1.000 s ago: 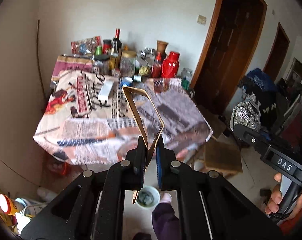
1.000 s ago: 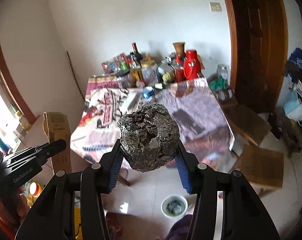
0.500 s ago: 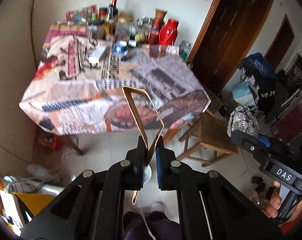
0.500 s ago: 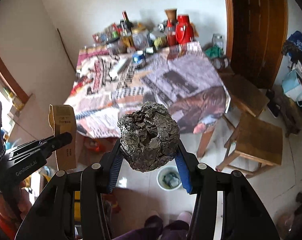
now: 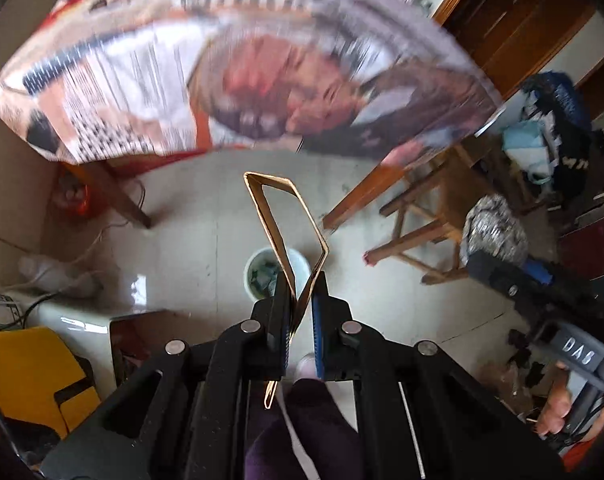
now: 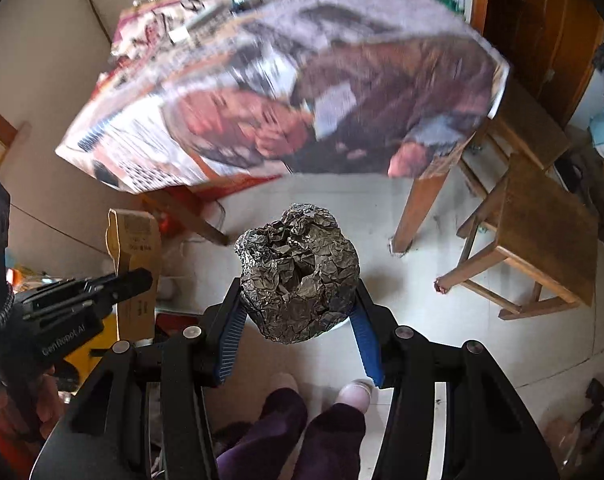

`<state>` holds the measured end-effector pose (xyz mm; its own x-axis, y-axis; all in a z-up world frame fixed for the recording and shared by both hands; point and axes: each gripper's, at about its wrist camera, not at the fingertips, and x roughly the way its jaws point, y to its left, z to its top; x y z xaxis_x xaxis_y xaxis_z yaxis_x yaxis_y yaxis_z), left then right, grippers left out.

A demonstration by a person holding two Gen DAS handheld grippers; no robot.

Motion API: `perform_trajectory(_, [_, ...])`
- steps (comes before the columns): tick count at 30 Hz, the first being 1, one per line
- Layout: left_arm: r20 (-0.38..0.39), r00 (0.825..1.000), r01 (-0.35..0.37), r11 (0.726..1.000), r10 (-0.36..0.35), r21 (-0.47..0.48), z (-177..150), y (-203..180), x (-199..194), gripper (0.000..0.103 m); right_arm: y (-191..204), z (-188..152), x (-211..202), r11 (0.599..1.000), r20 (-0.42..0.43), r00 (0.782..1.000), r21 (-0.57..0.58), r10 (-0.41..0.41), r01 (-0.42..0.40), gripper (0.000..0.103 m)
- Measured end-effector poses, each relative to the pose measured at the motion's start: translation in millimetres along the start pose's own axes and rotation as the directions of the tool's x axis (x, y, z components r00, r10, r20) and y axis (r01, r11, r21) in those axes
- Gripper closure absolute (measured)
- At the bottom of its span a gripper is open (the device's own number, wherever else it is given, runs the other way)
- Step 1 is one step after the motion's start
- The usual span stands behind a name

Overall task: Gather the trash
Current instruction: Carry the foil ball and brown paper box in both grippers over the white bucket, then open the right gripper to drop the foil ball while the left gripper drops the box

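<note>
- The left gripper (image 5: pixel 300 300) is pinched nearly shut on a flattened cardboard box (image 5: pixel 286 224), seen edge-on, its long axis running straight out from the fingers
- The right gripper (image 6: pixel 298 320) is spread wide around a crumpled foil ball (image 6: pixel 298 276), which fills the gap between the blue pads (image 6: pixel 230 340)
- The white bin (image 5: pixel 298 262) stands on the floor, below and just ahead of the left fingers; in the left view the cardboard crosses right over its mouth
- Judged from that, the left side looks the nearer to a drop, since the box needs only a short lowering and a release
- In the right view the bin is almost wholly hidden behind the foil ball, only a pale sliver of rim (image 6: pixel 338 326) showing, so its offset from that gripper is hard to judge
- The table (image 5: pixel 238 60) with its printed cover is blurred, and the clutter at its far edge is cut off
- Whether the bin has room left is unclear, though some scraps show inside
</note>
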<state>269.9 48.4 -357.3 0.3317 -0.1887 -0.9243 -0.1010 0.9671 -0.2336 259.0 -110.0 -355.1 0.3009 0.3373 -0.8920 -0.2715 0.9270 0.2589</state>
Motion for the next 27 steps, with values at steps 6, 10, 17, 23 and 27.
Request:
perform_trajectory(6, [-0.057,0.998,-0.025,0.998,0.022,-0.056,-7.4,27.7,65.5,0.095,-12.7,1.3,70.0,1.000,-0.054,0.998,0.007,0.020,-0.020,0.055])
perform_trajectory(10, [-0.083,0.996,-0.044,0.994,0.036,-0.099,-11.0,47.7,101.4,0.095,-8.3,2.3,111.6,1.000,-0.091,0.996,-0.013,0.013,-0.014,0.055])
perform_trajectory(17, [-0.142,0.990,-0.043,0.991,0.024,-0.130,-16.8,57.3,134.6,0.095,-17.6,-7.4,140.2,0.993,-0.216,0.971,0.083,0.100,-0.083,0.041])
perform_trajectory(23, [-0.158,0.987,-0.007,0.995,-0.008,-0.096,0.5,39.1,148.0,0.093,-25.2,-3.7,128.4,0.997,-0.221,0.974,0.064,0.053,-0.040,0.041])
perform_trajectory(27, [-0.143,0.989,0.012,0.998,-0.021,-0.066,14.0,21.7,153.7,0.092,-32.2,1.4,119.7,0.999,-0.204,0.979,0.043,-0.010,0.019,0.041])
